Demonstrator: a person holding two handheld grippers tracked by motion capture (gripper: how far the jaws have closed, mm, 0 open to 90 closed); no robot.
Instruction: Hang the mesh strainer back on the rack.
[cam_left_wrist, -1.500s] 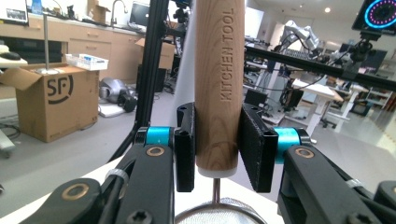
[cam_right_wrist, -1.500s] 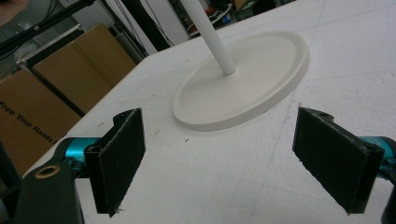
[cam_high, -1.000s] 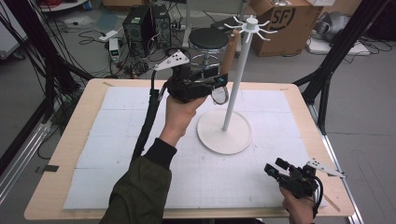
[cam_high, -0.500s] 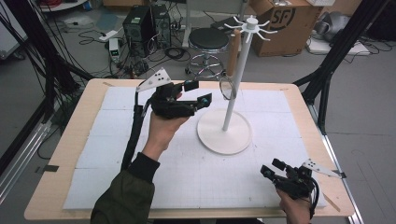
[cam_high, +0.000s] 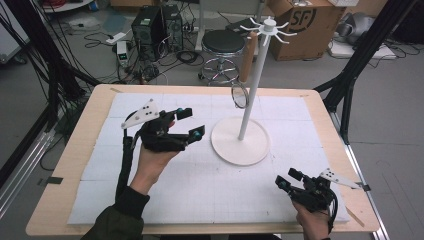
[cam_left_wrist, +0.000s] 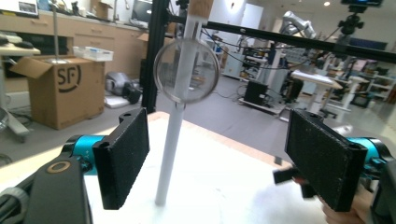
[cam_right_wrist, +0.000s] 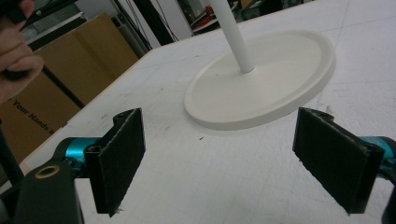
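Both fingers off sieve (cam_high: 240, 95) — withdrawn.

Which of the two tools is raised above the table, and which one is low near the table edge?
The left tool is raised, open, near the stand. The right tool is low at the near edge, also open.

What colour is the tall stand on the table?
White, the stand; the high view shows it best.
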